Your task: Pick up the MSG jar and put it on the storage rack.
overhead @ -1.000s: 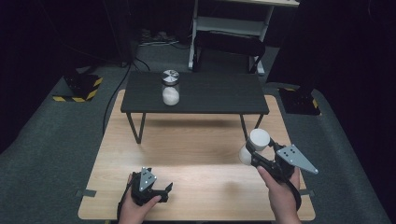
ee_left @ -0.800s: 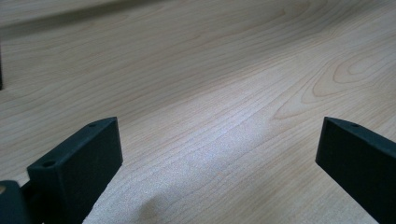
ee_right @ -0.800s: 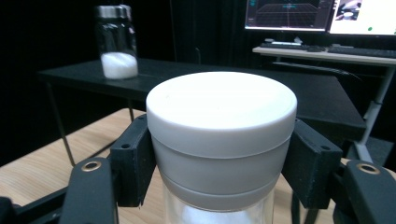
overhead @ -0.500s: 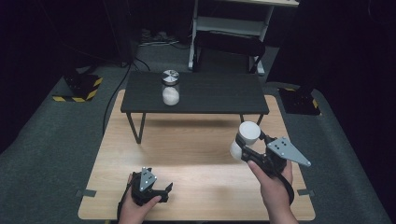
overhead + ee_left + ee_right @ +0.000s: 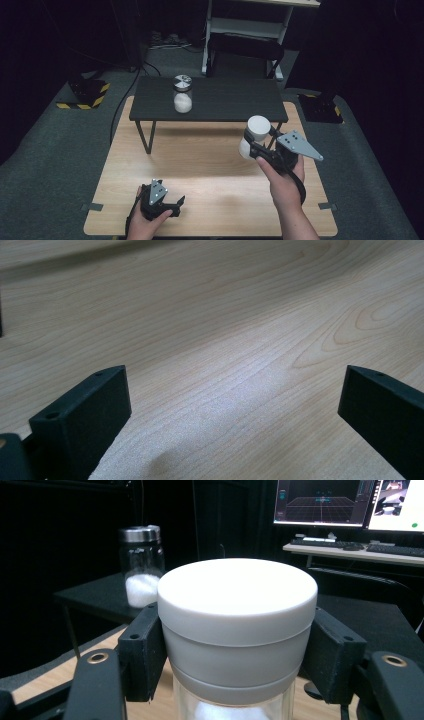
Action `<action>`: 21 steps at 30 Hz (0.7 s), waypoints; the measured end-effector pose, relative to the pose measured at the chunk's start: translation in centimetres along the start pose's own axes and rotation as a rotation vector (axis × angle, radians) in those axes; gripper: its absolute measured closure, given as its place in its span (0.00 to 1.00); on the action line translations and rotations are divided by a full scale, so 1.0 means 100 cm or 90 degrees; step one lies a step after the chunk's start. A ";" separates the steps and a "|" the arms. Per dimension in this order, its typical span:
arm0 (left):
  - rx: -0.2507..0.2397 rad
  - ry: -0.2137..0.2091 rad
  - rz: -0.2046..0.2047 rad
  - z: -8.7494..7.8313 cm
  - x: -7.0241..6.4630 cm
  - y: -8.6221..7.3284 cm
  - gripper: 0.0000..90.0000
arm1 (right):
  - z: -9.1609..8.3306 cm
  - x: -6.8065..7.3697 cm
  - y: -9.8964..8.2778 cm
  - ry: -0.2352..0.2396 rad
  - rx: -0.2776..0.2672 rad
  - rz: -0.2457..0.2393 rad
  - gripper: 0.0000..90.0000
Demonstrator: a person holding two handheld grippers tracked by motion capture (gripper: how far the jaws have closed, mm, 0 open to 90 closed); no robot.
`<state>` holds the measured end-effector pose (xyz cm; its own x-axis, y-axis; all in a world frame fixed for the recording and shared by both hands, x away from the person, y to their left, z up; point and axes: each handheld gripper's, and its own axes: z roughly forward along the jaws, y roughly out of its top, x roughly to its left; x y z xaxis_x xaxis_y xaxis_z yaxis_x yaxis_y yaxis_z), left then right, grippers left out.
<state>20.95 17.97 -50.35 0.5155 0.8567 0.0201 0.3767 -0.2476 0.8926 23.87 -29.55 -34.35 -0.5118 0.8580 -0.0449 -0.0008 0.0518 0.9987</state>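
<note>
My right gripper (image 5: 254, 141) is shut on a white-lidded jar (image 5: 254, 134) and holds it in the air over the right side of the wooden table (image 5: 210, 165). In the right gripper view the pads (image 5: 145, 650) clamp the jar's white lid (image 5: 237, 615), with clear glass and white powder below it. A second glass jar (image 5: 182, 94) with a metal lid and white powder stands on the black low table (image 5: 225, 97); the same jar (image 5: 141, 565) shows at the left of the right gripper view. My left gripper (image 5: 172, 205) rests open near the table's front edge, with bare wood (image 5: 225, 365) between its jaws.
The black low table stands on thin legs (image 5: 145, 137) across the far half of the wooden table. Yellow-black striped blocks (image 5: 87, 92) lie on the grey floor at both sides. A white rack (image 5: 245, 30) stands behind. Monitors (image 5: 345, 502) sit on a desk in the right gripper view.
My right hand has lifted the white-lidded jar upward and carried it leftward, toward the black table. The left gripper has stayed in place.
</note>
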 end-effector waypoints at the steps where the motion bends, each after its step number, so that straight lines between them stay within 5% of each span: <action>1: 0.000 0.000 0.000 0.000 0.000 0.000 0.01 | 0.002 0.000 0.001 -0.001 0.000 -0.001 0.38; 21: -0.002 -0.006 -0.002 -0.001 0.002 -0.001 0.01 | 0.054 -0.004 0.047 -0.038 -0.008 -0.005 0.38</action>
<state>20.94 18.20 -50.40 0.5212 0.8534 0.0133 0.3756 -0.2434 0.8943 28.72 -26.91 -29.82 -0.4595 0.8865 -0.0542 -0.0155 0.0529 0.9985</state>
